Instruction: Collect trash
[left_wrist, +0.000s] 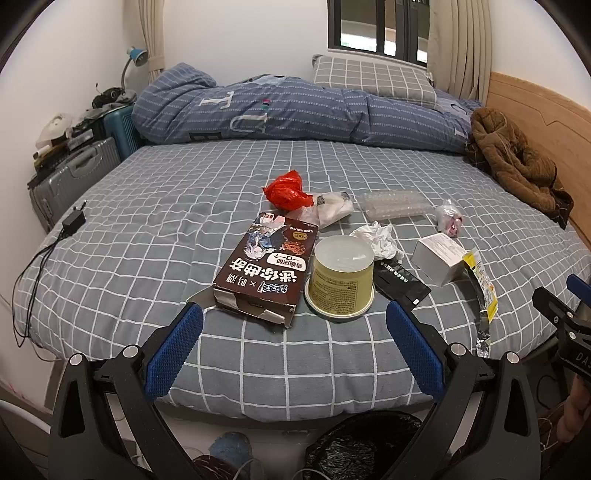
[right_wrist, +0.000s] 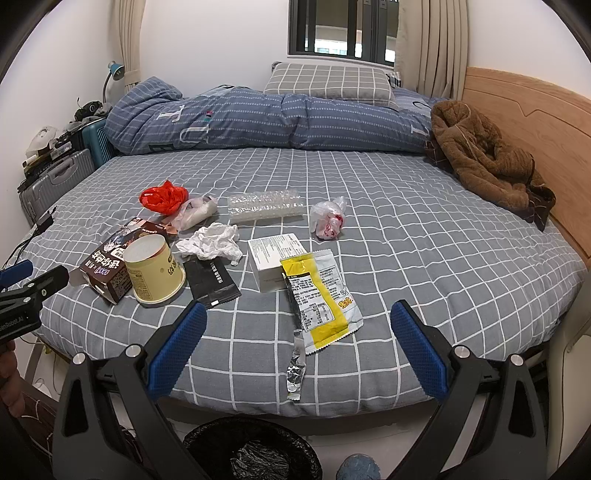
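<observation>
Trash scattered on grey checked bed (right_wrist: 406, 240): brown carton (left_wrist: 264, 267), upturned yellow cup (left_wrist: 341, 277), black sachet (right_wrist: 212, 282), white box (right_wrist: 271, 264), yellow wrapper (right_wrist: 321, 299), crumpled tissue (right_wrist: 210, 242), red bag (right_wrist: 162, 197). Left gripper (left_wrist: 295, 317) and right gripper (right_wrist: 295, 314) held spread wide, empty, at bed edge. Black-lined bin (right_wrist: 255, 454) seen below.

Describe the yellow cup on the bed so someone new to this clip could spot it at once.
On the grey checked bed, look at the trash cluster near the front edge. The cup stands upside down between the brown box and the black sachet, in front of the crumpled tissue. It is the only round, pale yellow container, wide rim down on the sheet.
</observation>
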